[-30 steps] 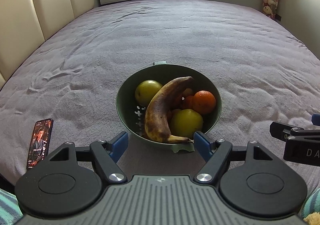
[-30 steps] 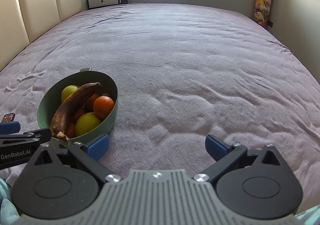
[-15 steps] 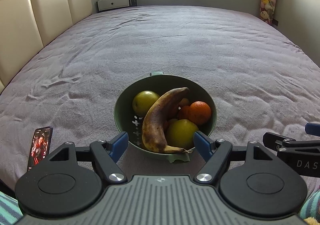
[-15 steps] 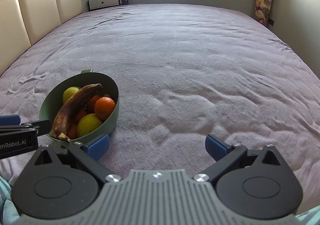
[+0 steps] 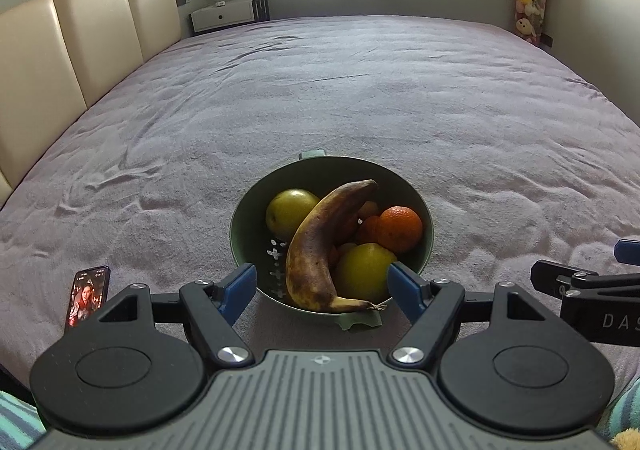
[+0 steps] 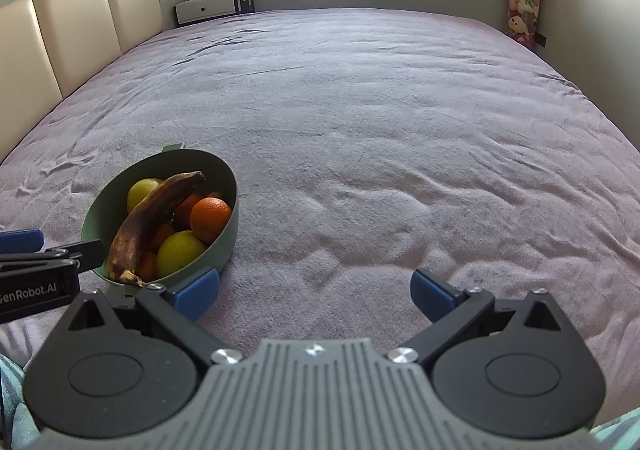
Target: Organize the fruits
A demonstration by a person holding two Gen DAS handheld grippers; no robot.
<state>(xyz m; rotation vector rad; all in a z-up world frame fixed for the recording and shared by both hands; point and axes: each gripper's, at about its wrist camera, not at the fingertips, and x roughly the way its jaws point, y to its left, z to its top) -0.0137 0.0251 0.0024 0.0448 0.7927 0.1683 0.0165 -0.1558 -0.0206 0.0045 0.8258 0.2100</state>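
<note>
A round dark-green bowl [image 5: 425, 250] sits on the near part of a wide bed covered in a mauve blanket [image 5: 360, 97]. Inside it a long, brown-spotted overripe banana [image 5: 320, 246] lies across the other fruit: a yellow-green apple [image 5: 290, 207] at the far left, an orange tangerine [image 5: 400, 229] at the right, and a yellow lemon [image 5: 364, 272] nearest. The left tongs [image 5: 322, 286] hang released just before the bowl's near rim. The right tongs [image 6: 314, 290], also released, hover over bare blanket to the bowl's right. A lit smartphone [image 5: 86, 300] lies at the near left.
</note>
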